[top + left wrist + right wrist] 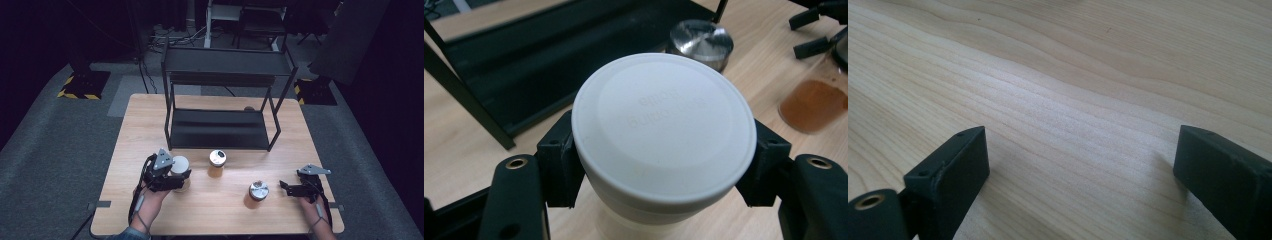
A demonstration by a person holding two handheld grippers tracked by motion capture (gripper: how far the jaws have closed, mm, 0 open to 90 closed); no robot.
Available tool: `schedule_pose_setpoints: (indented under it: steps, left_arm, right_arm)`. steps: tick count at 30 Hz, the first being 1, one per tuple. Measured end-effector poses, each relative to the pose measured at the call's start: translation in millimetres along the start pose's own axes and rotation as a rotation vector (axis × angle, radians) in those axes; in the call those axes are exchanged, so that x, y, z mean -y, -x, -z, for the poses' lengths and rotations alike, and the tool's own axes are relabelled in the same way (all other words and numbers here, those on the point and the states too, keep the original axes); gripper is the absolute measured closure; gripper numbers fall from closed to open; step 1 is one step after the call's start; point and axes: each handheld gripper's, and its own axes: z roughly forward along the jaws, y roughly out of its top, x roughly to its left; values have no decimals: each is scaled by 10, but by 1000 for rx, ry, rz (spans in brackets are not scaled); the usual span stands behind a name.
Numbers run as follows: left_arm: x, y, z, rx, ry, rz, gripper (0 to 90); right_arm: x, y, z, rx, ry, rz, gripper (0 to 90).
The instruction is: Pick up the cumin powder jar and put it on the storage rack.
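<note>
High view: the wooden table (210, 200) is evenly lit from above, the surrounding floor and background falling dark; detail is soft and low in resolution. Left gripper view: the white lid (664, 125) is near and slightly soft, without glare. Right gripper view: bright, with sharp wood grain, blurred near jaws and faint shadows.

Recording studio or lab setup, dark-walled. Grey carpet floor (45, 145) with yellow-black hazard-striped stand bases (82, 85), loose cables (170, 35). Lone pale wooden table (210, 210) under lights.
</note>
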Motion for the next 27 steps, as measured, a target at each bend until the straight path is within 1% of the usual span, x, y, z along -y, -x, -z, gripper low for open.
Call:
schedule_pose_setpoints:
  steps: [4, 7, 11, 15, 21, 27]
  left_arm:
    - [-186, -41, -15, -4, 7, -12, 332]
    - [-304, -94, -42, 1, 16, -9, 333]
    - [-471, -136, -89, -11, 16, -17, 333]
    - [-641, -209, -137, -14, 17, -24, 333]
    - [-874, -288, -242, -40, 19, -27, 333]
    - [-1074, -362, -415, -73, 16, -24, 333]
  right_arm:
    - [0, 0, 1, 0, 0, 1, 74]
    - [1, 0, 1, -1, 0, 2, 75]
    - [1, 0, 1, -1, 0, 2, 75]
    - [1, 0, 2, -1, 0, 2, 75]
    - [6, -5, 5, 1, 2, 2, 81]
    - [12, -5, 9, 1, 3, 1, 83]
